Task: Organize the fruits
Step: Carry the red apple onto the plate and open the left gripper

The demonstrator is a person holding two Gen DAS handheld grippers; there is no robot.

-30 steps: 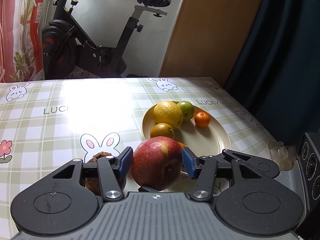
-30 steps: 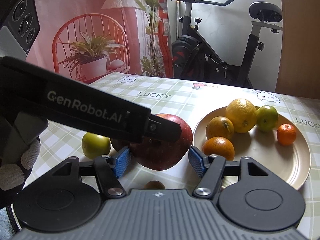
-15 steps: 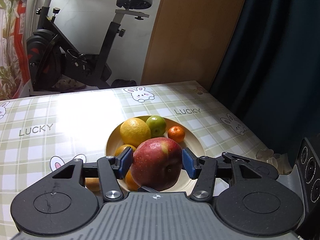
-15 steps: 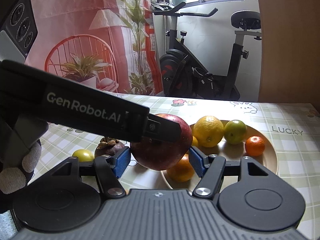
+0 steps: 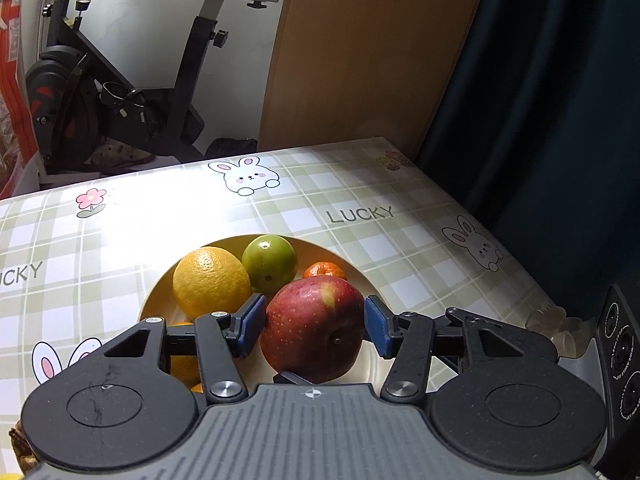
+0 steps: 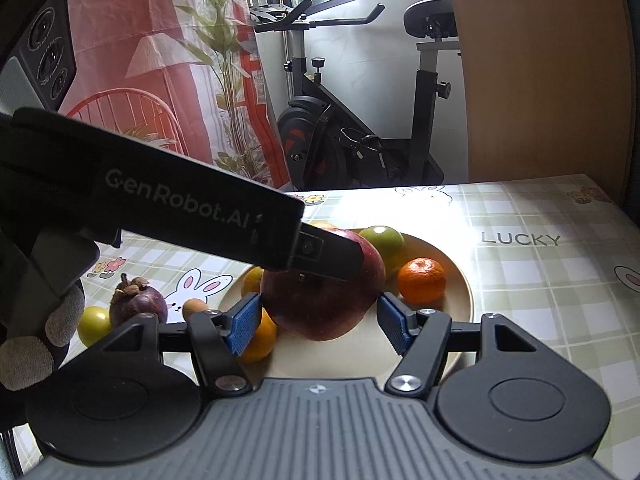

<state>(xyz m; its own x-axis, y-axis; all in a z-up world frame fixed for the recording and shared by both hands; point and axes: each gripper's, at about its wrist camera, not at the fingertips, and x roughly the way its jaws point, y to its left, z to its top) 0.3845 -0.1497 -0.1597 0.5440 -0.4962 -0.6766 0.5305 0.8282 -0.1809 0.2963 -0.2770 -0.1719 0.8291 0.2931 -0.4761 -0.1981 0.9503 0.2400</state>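
Observation:
A big red apple (image 5: 316,328) hangs over the cream plate (image 5: 154,300), and both grippers grip it. My left gripper (image 5: 312,326) is shut on it, blue pads pressed to its left and right sides. In the right wrist view the apple (image 6: 320,316) sits between the pad tips of my right gripper (image 6: 318,324), and a left finger (image 6: 332,254) lies across its top. On the plate (image 6: 460,316) lie a yellow orange (image 5: 210,280), a green fruit (image 5: 269,258), a mandarin (image 6: 421,280) and more oranges, partly hidden.
Left of the plate on the checked tablecloth lie a mangosteen (image 6: 138,302), a yellow-green fruit (image 6: 94,320) and a small brown fruit (image 6: 195,307). A gloved hand (image 6: 32,344) holds the left gripper. An exercise bike (image 6: 360,128) stands beyond the table; a dark curtain (image 5: 540,100) hangs at its right edge.
Both grippers have carried the apple sideways from beside the plate to above it. The mangosteen and green fruit have slid off to the left in the right wrist view. The jaws have not changed.

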